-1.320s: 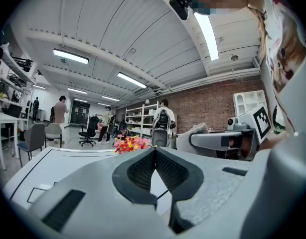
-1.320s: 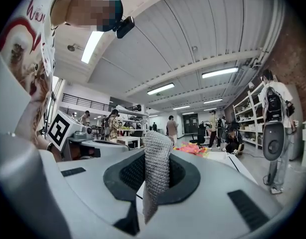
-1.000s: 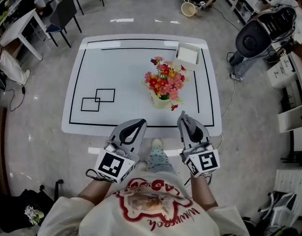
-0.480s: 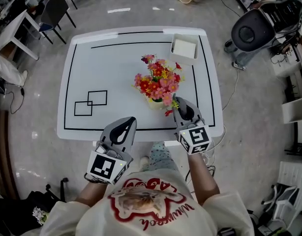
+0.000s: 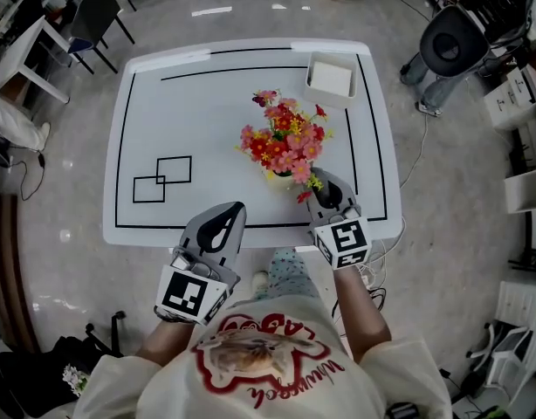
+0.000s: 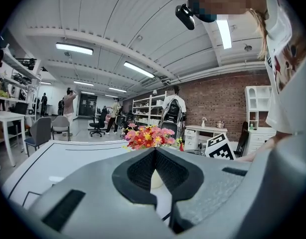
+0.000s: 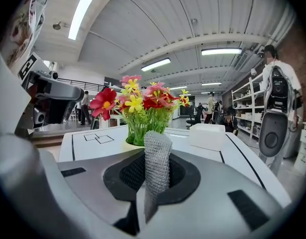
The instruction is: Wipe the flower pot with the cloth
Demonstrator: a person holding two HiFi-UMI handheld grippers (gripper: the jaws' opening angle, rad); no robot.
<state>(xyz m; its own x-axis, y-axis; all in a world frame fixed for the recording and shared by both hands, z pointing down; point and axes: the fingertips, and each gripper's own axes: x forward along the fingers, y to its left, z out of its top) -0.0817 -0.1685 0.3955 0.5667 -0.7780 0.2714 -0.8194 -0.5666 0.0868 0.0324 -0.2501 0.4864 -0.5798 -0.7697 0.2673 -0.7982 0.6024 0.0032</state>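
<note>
You are standing at the 6 o'clock edge of a big white table (image 5: 216, 112). Black lines are running around its top. Red letters are showing on your shirt (image 5: 268, 365), but they are upside down and I cannot read them.

Your left gripper (image 5: 234, 208) is hanging over the 6 o'clock edge of the table. Its jaws are pressing together and holding nothing. Your right gripper (image 5: 318, 176) is hovering over the table, just beside the flowers on their 5 o'clock side. Its jaws are pinching shut on the cloth (image 7: 157, 158), a gray woven strip that is sticking up between them. Each gripper is carrying a cube with a black and white square marker.

The bunch of red, pink and yellow flowers (image 5: 284, 138) is standing up a little toward 3 o'clock from the middle of the table. The flower pot (image 5: 281, 180) under them is pale, and the blooms are hiding most of it. The cloth is not touching the pot.

A white tray (image 5: 331, 78) is sitting in the 1 o'clock corner. Two black outline squares (image 5: 163, 177) are overlapping at 8 o'clock.

A second ago both grippers were hanging off the table edge. Now the right one is reaching in closer to the pot, and the left one is staying back.
</note>
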